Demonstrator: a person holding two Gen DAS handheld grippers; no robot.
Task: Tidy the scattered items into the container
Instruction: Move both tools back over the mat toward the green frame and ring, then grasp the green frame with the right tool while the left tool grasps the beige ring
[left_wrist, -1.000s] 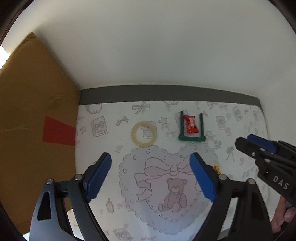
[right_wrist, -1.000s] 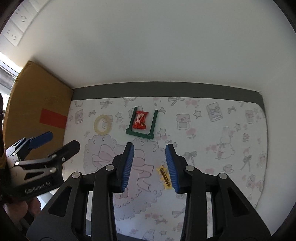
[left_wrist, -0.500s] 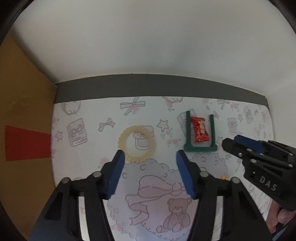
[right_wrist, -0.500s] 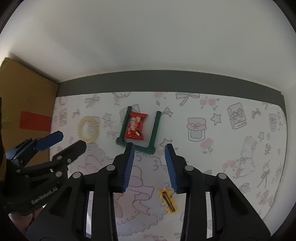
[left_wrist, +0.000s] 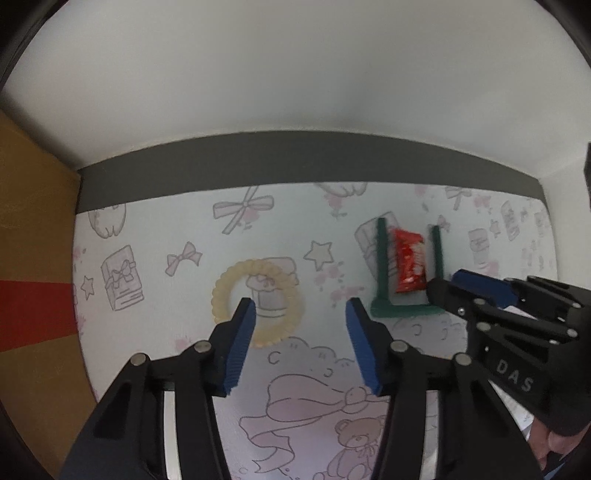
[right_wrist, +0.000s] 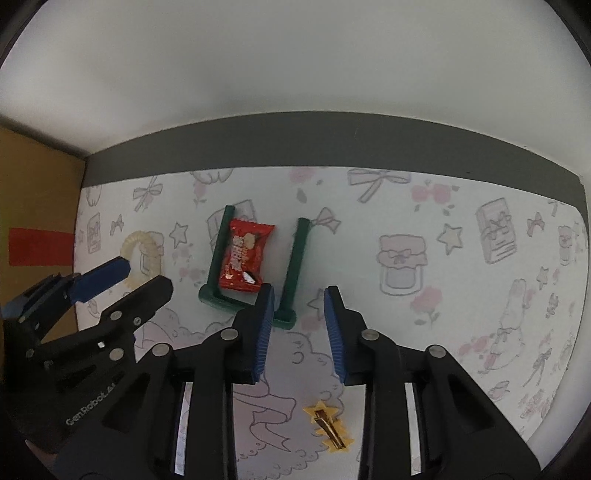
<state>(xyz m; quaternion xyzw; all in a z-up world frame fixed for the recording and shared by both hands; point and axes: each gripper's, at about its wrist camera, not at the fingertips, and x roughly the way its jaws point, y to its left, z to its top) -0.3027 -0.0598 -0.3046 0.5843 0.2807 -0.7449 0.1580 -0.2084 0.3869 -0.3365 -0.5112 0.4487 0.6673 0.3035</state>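
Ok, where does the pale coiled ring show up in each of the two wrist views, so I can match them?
Left wrist view: the pale coiled ring lies left of centre on the printed mat, partly behind the left gripper's left finger.
Right wrist view: it sits far left, partly hidden by the other gripper.
Shared landmark: the green U-shaped frame with the red snack packet inside it.

Our left tongs point steeply down, blue pads apart and closing with nothing between them. Our right tongs point down just as steeply, narrower, also closing on nothing. Fingers of our right hand show behind the right tongs' black body.
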